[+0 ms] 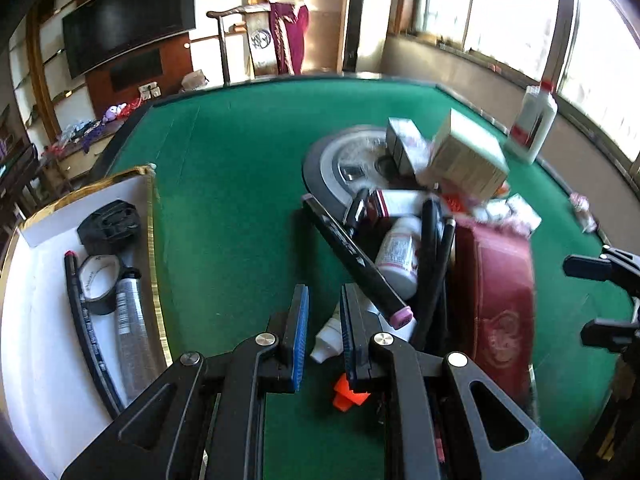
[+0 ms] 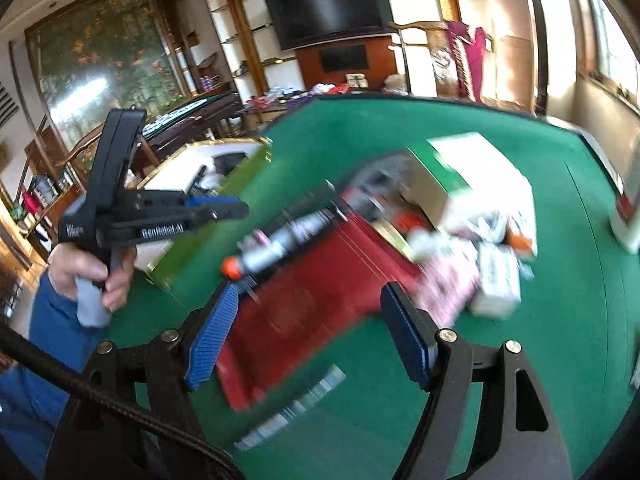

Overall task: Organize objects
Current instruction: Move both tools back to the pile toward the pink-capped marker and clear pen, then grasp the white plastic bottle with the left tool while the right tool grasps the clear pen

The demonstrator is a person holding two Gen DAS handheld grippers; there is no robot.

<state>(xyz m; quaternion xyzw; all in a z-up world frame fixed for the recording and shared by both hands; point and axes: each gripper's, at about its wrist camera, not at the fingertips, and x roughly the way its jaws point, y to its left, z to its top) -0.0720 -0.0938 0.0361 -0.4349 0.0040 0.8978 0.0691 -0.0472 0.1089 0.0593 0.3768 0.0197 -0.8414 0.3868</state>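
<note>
Pile: a heap of mixed household items (image 1: pixel 424 216) lies right of centre on the green felt table (image 1: pixel 240 168), just ahead of both grippers.
Box: a white open box with gold edging (image 1: pixel 150 216) sits at the table's left edge; it already holds a roll of tape (image 1: pixel 98 280), a silver tube (image 1: pixel 130 320), a thin black rod with a red tip (image 1: pixel 80 312) and a black lump I cannot identify.
Nearest piece: a long black marker-like bar with a pink end cap (image 1: pixel 356 256) slants out of the pile toward the left gripper (image 1: pixel 323 332).
Handling: it looks stiff, light and smooth, likely to pivot if pinched at one end; a hold across mid-length seems safest. The white pill bottle (image 1: pixel 396 256) beside it is round and would probably roll.
Red case: a dark red flat rectangular case (image 2: pixel 304 312) lies directly ahead of the right gripper (image 2: pixel 308 336); broad and rigid, best taken by an edge.
Left tongs: narrow gap, nothing between the blue pads.
Right tongs: spread wide, holding nothing.
Hidden: a white tube with an orange cap (image 1: pixel 332 340) is partly behind the left finger; the right view is motion-blurred, so labels and small items are illegible.
</note>
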